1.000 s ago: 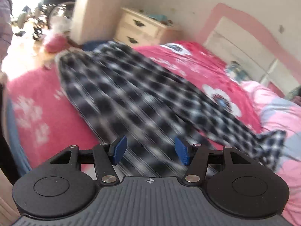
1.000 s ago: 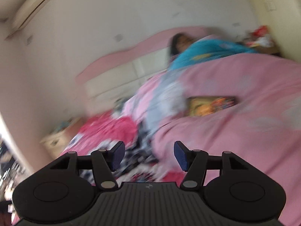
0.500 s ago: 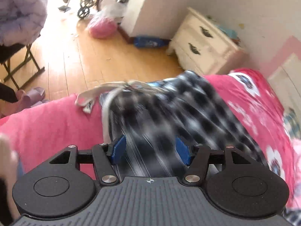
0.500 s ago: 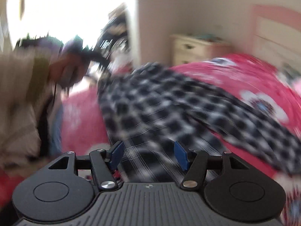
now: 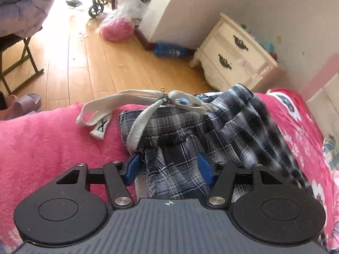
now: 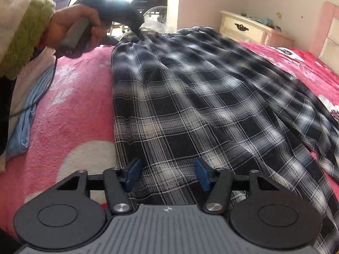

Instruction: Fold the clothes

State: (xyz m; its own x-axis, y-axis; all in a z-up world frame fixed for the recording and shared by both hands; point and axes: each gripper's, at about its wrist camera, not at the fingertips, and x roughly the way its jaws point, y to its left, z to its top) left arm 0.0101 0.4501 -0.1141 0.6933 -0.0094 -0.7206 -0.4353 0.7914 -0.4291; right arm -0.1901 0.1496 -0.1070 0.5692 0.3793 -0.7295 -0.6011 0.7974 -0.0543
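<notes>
Both the left gripper and the right gripper hover with jaws released over the plaid trousers, which lie spread on the pink blanket. Beyond the trousers' waistband trails a white drawstring; farther off stands a cream nightstand.

— What lies on the bed?

— A pair of black, grey and white plaid trousers, spread flat across a pink fleece blanket, the legs running away toward the headboard.

— And the waistband?

— Bunched and wrinkled at the bed's edge, one corner turned over (the fabric there rumpled into folds). A cream drawstring, knotted at the middle, trails loose over the waist, its stitched end resting on the blanket.
</notes>
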